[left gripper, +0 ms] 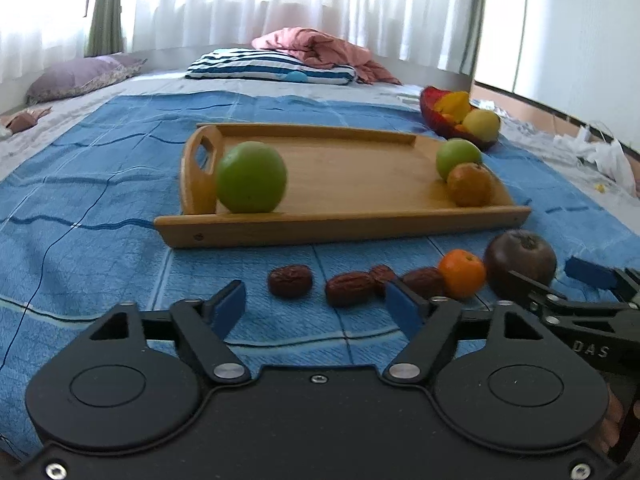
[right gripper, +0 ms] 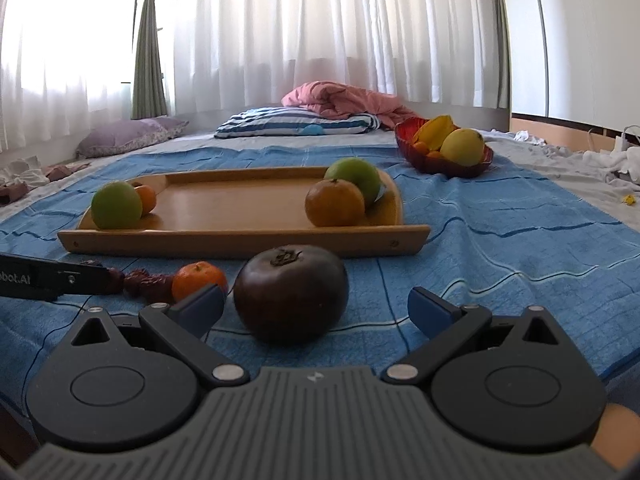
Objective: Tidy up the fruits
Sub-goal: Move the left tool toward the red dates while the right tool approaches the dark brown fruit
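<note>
Dark fruit in front of the right claw, dates in front of the left claw, all on the blue bedspread.

The dark round fruit lies on the blue bedspread just ahead of the right claw, whose jaws stand wide with nothing between the pads. A small orange sits just beside the fruit, then a row of dates that lies just beyond the left claw; its jaws are partly apart and grip nothing. Behind them the wooden tray holds a green apple at its left end and another green apple touching an orange at its right. A red bowl of fruit stands beyond the tray.
</note>
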Available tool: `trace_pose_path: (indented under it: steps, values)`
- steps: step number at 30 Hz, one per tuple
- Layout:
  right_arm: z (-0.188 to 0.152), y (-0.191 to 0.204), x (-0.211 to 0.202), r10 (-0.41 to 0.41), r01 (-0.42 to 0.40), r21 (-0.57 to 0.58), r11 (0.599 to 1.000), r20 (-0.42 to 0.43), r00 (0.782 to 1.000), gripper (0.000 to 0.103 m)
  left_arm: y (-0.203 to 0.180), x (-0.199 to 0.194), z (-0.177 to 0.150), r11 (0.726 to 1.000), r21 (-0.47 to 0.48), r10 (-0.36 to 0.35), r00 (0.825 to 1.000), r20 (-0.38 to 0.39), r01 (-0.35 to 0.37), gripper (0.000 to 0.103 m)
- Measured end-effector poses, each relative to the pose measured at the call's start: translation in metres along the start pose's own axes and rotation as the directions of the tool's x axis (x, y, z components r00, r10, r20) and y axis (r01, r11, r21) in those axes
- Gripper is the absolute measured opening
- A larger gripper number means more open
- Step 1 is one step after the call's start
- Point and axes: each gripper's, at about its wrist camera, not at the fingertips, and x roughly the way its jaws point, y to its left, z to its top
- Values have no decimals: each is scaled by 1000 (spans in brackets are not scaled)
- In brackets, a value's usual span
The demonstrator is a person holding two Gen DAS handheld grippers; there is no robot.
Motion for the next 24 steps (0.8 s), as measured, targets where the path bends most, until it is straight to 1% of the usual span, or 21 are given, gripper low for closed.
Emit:
trace_pose_path:
  steps: [2,4,9,11,14,16,18,24]
  values:
    - [-1,2,0,7,-7,-3,1000,-5,1000,98,-5,0,-1,1000,8,-1,1000,-6,1,63]
    - [-1,3,1,7,-8,-10,1000,-13,1000,94,-10,1,-2,1000,5,7,1000,-9,-7,53]
    - [-2,5,2,21,-22,-8,1000,-27,999,82,-16,3,-2,1000,-12,-2,1000,-15,1,44]
    - [-2,5,2,30,-30,-6,1000,-30,999,79,-17,5,-1,1000,-19,-3,1000,-15,2,43]
    - [-2,6,2,40,-40,-10,999,-30,999,74,-17,8,1,1000,-30,0,1000,-16,0,38]
    - [-1,7,3,44,-44,-11,999,-32,999,73,-17,12,2,999,-39,4,1000,-17,-5,33]
    - [-1,8,4,42,-43,-11,999,-31,999,73,-17,15,3,999,-41,13,1000,-19,-14,30]
    - [-1,6,5,48,-48,-1,999,-34,998,73,-20,20,3,999,-30,29,999,-17,-29,29]
